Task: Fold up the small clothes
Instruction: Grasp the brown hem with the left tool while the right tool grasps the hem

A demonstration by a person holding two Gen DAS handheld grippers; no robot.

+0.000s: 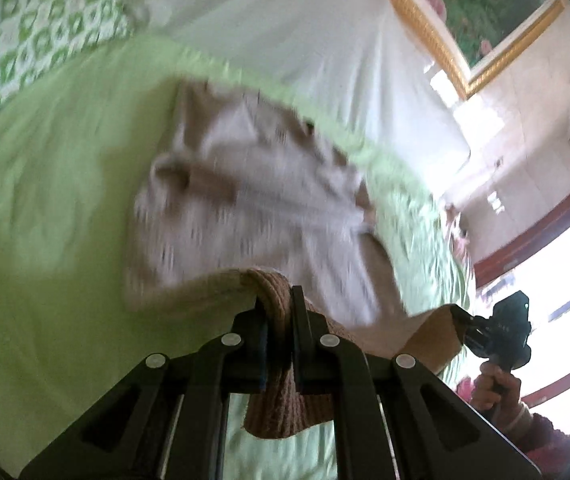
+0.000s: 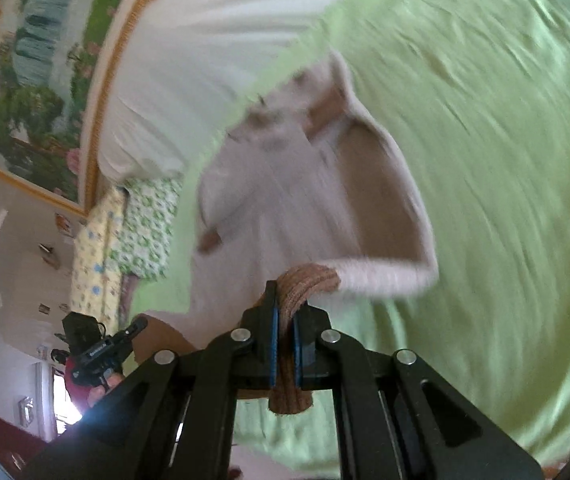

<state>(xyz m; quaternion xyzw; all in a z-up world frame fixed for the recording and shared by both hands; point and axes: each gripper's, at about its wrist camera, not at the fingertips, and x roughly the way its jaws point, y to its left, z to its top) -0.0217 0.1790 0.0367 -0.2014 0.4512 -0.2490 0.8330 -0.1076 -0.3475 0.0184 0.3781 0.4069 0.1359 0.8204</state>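
A small pale beige garment [image 1: 253, 200] with a brown ribbed hem hangs stretched between both grippers over the light green bedsheet [image 1: 45, 220]. My left gripper [image 1: 279, 300] is shut on the ribbed hem [image 1: 281, 400]. My right gripper [image 2: 285, 300] is shut on the other end of the ribbed hem [image 2: 291, 396]; the garment [image 2: 285, 184] hangs forward from it, blurred by motion. The right gripper also shows in the left wrist view [image 1: 465, 320], and the left gripper in the right wrist view [image 2: 137, 326].
A white quilt [image 1: 305, 32] lies along the far side of the bed. A green-patterned pillow [image 1: 37, 32] sits at the head. A gold-framed painting [image 2: 45, 80] hangs on the wall. A window with a dark red frame [image 1: 545, 240] is at the side.
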